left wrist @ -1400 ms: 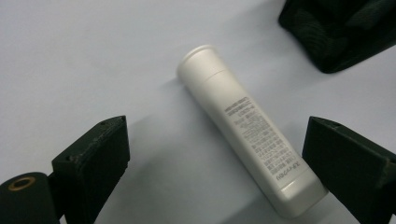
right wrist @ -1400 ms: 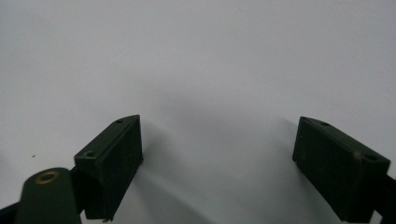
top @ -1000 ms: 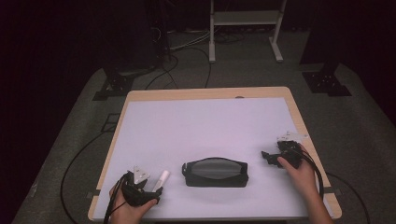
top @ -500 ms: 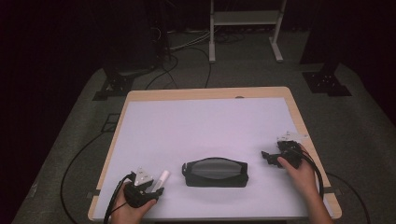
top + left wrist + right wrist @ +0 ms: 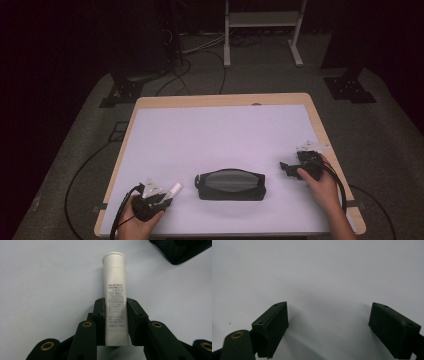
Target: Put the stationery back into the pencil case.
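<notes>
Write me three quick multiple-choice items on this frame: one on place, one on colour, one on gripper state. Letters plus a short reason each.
1. Where does the black zipped fabric pouch lie on the white-topped table?
A. Far edge, centre
B. Near edge, between the two grippers
C. Far left corner

2. What colour is the small printed plastic tube?
A. White
B. Red
C. Blue

3. How do the grippers stand?
A. Both open and empty
B. Left gripper open, right gripper shut on the tube
C. Left gripper shut on the tube, right gripper open and empty

Answers:
1 B: the high view shows the pouch near the person's side, with a gripper on each flank.
2 A: the left gripper view shows a white body and cap.
3 C: the left jaws press the tube's sides; the right jaws stand wide apart over bare table.
</notes>
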Tool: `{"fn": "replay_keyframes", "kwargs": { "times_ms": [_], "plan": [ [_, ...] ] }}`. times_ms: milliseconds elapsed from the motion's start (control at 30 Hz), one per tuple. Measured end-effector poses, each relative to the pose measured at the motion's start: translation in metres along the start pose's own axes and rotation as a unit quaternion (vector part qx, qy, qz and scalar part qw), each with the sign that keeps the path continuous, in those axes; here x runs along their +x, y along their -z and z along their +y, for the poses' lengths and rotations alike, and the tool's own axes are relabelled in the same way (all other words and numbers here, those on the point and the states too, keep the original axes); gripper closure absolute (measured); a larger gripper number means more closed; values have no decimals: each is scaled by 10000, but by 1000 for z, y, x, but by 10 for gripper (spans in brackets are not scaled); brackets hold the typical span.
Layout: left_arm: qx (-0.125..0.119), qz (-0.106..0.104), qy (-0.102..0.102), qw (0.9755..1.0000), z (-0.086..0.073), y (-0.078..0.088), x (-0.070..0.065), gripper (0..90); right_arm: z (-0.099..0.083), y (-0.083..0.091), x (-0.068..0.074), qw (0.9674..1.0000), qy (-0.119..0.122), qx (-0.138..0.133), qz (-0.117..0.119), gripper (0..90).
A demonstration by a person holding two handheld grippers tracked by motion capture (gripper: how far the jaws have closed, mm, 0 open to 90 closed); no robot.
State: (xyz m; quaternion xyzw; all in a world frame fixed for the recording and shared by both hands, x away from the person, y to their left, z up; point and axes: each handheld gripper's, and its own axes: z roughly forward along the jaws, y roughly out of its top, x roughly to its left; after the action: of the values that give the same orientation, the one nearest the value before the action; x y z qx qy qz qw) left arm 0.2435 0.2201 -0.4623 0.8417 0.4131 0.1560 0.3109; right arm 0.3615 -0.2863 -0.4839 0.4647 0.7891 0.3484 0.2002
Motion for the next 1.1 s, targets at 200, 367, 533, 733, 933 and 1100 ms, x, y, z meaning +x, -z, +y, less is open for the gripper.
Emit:
{"fn": "replay_keyframes", "kwargs": {
  "times_ms": [200, 367, 533, 733, 933, 1100],
  "plan": [
    [-42, -83, -4, 10000, 0, 0, 2, 711, 0, 0, 0, 10000, -1, 0, 1, 147],
    [-205, -219, -15, 9995, 2, 2, 1, 711, 0, 0, 0, 10000, -2, 0, 1, 147],
    [-363, -239, -50, 9990, 4, 8, -1, 711, 0, 0, 0, 10000, -3, 0, 1, 147],
    [-639, -278, -131, 9975, 10, 19, -2, 710, 0, 0, 0, 10000, -3, 3, 3, 147],
    [-838, -427, -276, 9952, 18, 24, -2, 710, 0, 0, 0, 10000, -5, 2, 2, 147],
    [-942, -686, -310, 9927, 24, 24, -3, 710, 0, 0, 0, 10000, -5, 3, 0, 147]
  ]
}}
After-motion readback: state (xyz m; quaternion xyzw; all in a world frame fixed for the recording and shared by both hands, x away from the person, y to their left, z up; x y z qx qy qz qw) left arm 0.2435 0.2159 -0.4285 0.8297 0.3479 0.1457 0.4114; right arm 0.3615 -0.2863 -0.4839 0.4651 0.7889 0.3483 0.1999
